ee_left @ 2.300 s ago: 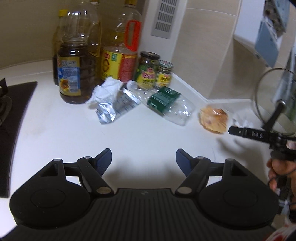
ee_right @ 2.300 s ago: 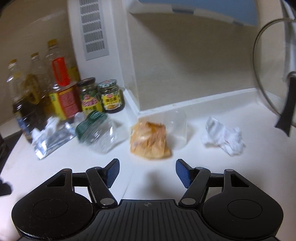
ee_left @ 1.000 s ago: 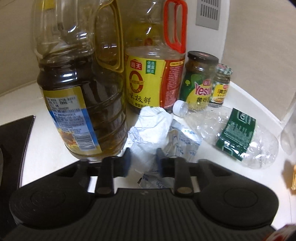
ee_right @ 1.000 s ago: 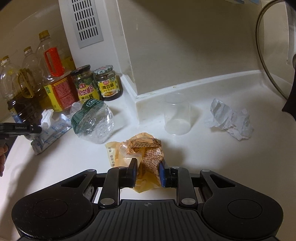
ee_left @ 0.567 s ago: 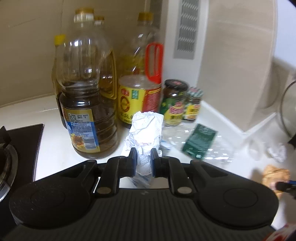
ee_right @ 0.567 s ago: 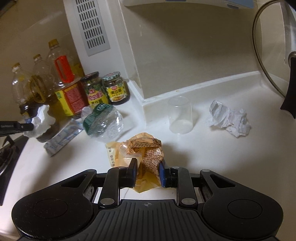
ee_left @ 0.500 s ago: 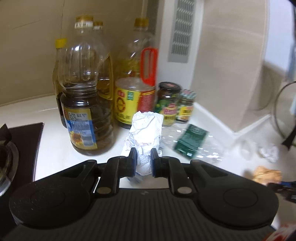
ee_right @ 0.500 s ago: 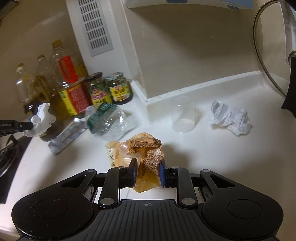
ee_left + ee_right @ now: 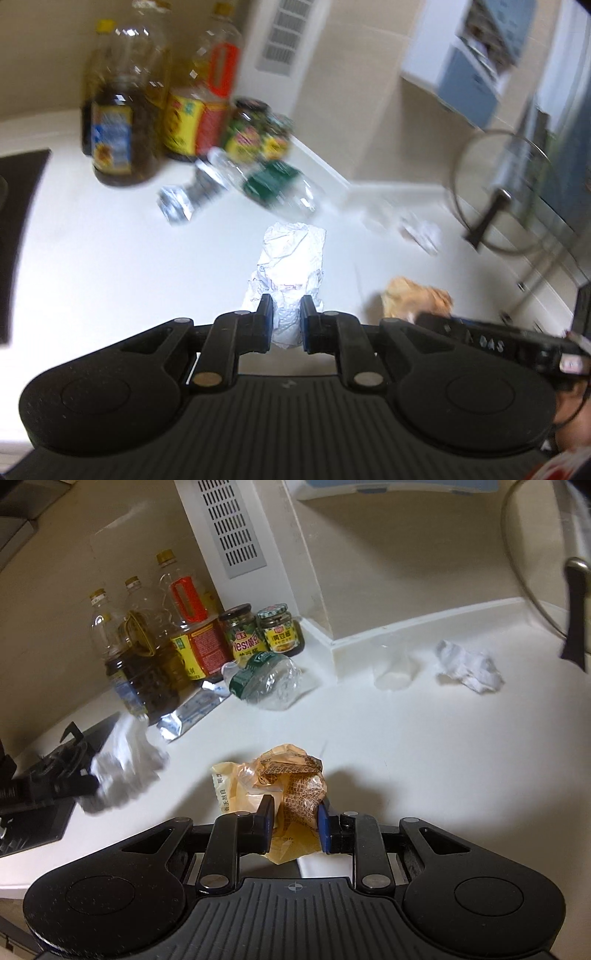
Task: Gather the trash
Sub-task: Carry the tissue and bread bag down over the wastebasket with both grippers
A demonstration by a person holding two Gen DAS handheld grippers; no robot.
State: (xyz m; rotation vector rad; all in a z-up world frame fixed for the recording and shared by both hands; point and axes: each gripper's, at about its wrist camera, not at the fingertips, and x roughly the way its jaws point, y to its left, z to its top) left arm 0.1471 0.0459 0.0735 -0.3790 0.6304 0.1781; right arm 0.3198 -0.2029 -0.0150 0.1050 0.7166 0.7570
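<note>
A: Where is there room on the counter (image 9: 424,760)?
B: Bottles crowd ten o'clock; bare white spreads toward three.
A: And the claws?
B: Both tilt downward: left claw (image 9: 287,320) pinches crumpled white paper (image 9: 290,262), right claw (image 9: 295,825) clamps the orange wrapper (image 9: 286,782).

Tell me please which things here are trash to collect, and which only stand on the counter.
Trash:
- crumpled white paper, held in the left gripper
- orange wrapper, held in the right gripper
- crushed plastic bottle
- silver foil packet
- crumpled tissue

Not trash:
- oil bottles
- sauce jars
- clear cup
- glass lid
</note>
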